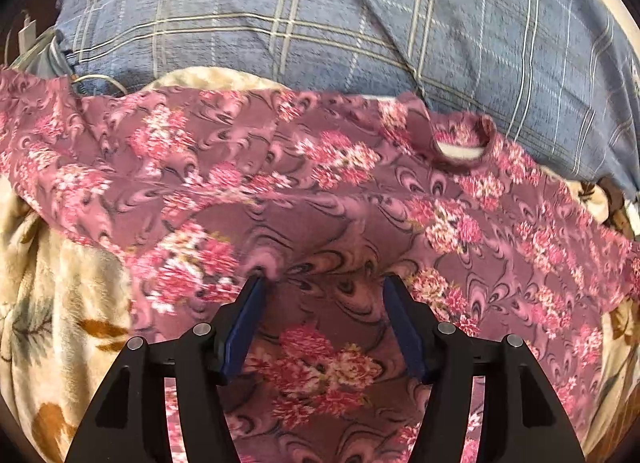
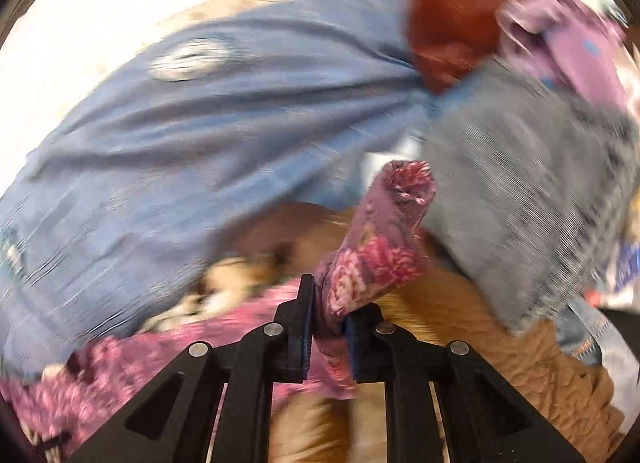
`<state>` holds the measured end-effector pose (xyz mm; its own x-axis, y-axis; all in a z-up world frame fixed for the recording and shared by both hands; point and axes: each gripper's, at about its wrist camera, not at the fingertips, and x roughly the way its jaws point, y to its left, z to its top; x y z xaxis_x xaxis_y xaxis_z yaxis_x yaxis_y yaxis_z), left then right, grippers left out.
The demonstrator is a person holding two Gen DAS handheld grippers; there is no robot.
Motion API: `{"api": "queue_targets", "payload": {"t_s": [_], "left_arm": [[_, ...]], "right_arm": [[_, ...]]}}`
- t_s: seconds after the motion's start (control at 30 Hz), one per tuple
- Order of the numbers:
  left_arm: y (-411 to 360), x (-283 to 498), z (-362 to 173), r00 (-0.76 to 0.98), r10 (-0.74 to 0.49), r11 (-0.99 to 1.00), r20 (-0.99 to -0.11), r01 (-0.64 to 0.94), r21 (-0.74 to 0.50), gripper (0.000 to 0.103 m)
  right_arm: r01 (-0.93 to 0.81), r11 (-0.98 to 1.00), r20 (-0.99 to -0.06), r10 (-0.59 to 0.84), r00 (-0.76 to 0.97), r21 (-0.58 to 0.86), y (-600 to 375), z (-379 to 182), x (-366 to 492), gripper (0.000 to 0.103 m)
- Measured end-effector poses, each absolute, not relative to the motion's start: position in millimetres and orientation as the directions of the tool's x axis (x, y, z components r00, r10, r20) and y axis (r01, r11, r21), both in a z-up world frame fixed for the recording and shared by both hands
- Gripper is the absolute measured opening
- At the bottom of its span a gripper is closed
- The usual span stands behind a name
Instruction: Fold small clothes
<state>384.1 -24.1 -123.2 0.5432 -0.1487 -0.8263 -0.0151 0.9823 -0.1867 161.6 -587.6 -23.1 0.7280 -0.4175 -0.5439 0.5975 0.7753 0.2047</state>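
1. A pink floral garment [image 1: 320,199] is seen spread over a cream patterned blanket [image 1: 52,303], its round neck opening toward the blue plaid bedding [image 1: 280,15] at the far side.
2. The left gripper [image 1: 324,287] is held over the garment with its jaws standing apart; no cloth is pinched between the blue pads.
3. The right gripper [image 2: 328,303] is closed on a bunched fold of the same floral garment [image 2: 372,247], which stands up beyond the fingertips.
4. The right wrist view is blurred; blue cloth [image 2: 200,143] and a grey garment [image 2: 528,191] are made out behind.
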Motion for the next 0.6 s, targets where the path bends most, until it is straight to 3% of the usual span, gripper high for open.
{"api": "queue_targets", "payload": {"t_s": [0.2,0.6], "left_arm": [[12.6,374.8,-105.4,0.588,-0.178,0.968,-0.789,-0.041,-0.249,0.061],[103.1,357.5,-99.1,0.636,-0.212,0.896,-0.741,-0.176,-0.408,0.061]], "right_arm": [[0.394,0.902,-0.550,-0.240,0.800,0.180,-480.9,-11.4,212.8,0.013],[0.033,0.963,-0.662,0.159,0.733,0.268,-237.7,-94.6,323.1,0.013]]}}
